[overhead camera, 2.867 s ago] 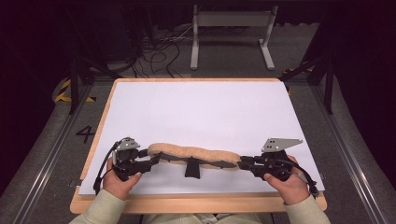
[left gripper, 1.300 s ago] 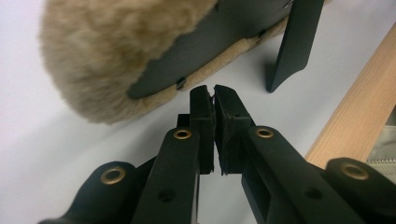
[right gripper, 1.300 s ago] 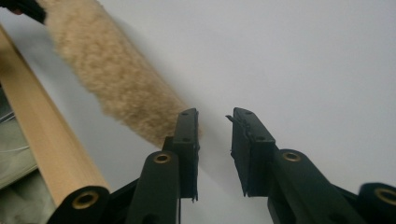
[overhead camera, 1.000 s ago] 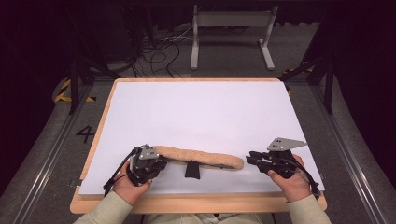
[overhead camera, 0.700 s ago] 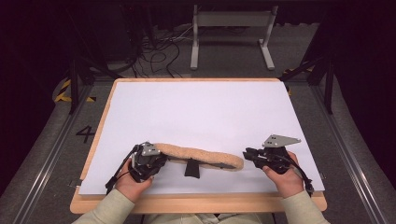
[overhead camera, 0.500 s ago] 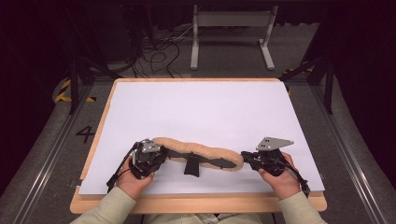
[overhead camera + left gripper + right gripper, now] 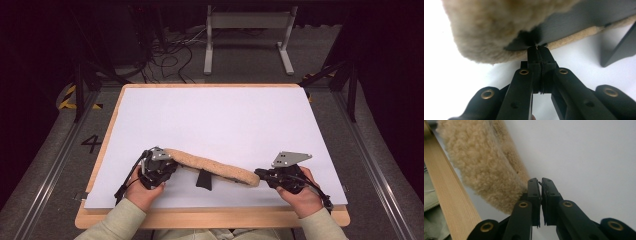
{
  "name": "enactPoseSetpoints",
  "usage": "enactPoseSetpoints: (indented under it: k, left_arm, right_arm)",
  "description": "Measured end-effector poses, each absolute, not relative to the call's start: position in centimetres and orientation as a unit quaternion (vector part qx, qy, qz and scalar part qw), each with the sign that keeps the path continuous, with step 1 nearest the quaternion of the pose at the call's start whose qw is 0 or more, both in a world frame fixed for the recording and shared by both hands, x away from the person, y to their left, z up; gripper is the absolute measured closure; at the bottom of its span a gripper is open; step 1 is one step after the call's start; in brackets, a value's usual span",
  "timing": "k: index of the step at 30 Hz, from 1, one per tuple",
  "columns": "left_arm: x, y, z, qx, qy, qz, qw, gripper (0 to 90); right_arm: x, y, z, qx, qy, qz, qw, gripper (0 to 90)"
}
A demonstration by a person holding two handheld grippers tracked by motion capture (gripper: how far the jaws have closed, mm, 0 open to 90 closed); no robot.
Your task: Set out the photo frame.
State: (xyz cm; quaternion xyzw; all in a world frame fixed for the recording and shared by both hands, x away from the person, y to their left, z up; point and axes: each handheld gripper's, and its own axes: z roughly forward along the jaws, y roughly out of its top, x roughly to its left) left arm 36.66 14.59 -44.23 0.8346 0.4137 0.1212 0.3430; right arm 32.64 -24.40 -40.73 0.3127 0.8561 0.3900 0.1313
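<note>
High view: fleece pad between both claws, black strap beneath.

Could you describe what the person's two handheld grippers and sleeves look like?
Both grippers, left and right, are black, with two flat jaws and brass-coloured rivets. A black cable trails from the left. A grey three-cornered plate tops the right. The sleeves are pale beige.
</note>
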Motion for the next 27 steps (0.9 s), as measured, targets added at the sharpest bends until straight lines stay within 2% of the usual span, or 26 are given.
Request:
enactPoseSetpoints:
  k: [27]
  left_arm:
    - [43.8,10.1,-42.7,0.805,0.444,0.109,0.378,87.6]
  right_arm:
    - [31.5,-22.2,-40.8,0.257,0.877,0.393,0.099,86.9]
